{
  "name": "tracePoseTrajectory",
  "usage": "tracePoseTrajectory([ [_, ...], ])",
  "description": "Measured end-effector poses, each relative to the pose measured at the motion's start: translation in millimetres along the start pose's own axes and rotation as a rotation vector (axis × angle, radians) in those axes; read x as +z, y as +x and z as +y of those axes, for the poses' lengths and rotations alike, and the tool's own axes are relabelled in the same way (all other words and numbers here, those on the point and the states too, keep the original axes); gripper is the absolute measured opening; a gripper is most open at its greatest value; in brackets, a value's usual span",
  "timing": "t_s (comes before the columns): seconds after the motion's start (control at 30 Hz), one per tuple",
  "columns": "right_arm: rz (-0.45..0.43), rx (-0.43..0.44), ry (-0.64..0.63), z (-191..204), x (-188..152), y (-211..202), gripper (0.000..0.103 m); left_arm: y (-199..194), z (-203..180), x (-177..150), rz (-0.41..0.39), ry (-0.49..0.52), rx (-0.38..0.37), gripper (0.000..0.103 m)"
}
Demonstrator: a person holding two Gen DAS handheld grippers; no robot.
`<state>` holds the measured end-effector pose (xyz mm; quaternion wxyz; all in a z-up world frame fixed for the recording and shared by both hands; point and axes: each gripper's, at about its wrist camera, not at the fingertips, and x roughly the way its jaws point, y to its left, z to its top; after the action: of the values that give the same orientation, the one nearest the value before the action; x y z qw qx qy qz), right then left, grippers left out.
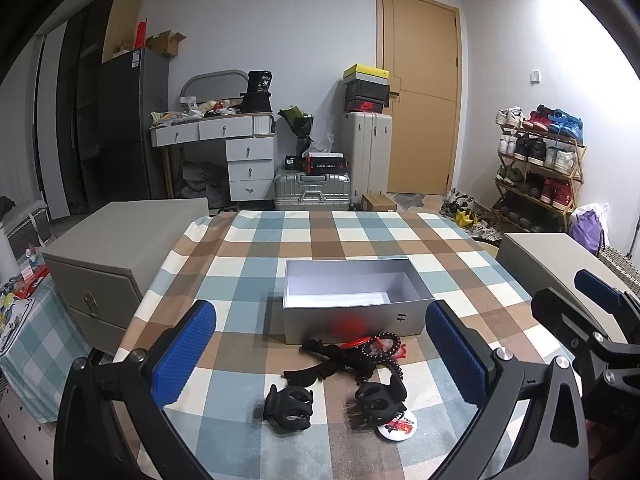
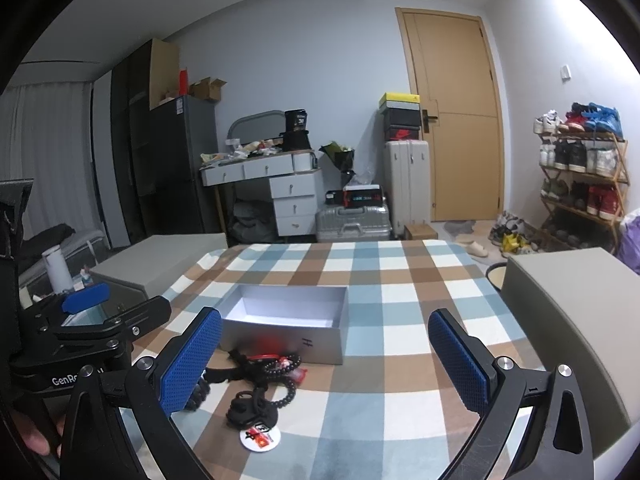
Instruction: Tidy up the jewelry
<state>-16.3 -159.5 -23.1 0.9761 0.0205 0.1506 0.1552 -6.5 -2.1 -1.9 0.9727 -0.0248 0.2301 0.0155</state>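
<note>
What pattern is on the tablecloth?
Blue, brown and cream checked tablecloth; the right wrist view shows it best.

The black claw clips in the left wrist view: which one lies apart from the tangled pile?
The left claw clip. It sits alone on the checked cloth, while the right claw clip touches the bead bracelet and round badge.

A wooden door (image 1: 418,92), shoe rack (image 1: 538,164), suitcases (image 1: 312,191) and drawers (image 1: 250,168) line the wall.

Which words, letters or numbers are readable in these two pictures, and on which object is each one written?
"H": front wall of the silver box.
"GenRo", rest hidden: body of the left gripper.
"36": black bag on the dresser.
Round badge: print too blurred to read.
Shoe boxes: logos only, no readable text.
</note>
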Motion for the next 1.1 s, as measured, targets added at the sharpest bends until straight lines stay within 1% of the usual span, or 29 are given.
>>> tracePoseTrajectory([
  [1.1, 0.002, -0.006, 0.01, -4.3, 0.1, -2.7, 0.103, 7.5, 2.9, -7.2, 0.014, -0.002, -0.008, 0.102],
])
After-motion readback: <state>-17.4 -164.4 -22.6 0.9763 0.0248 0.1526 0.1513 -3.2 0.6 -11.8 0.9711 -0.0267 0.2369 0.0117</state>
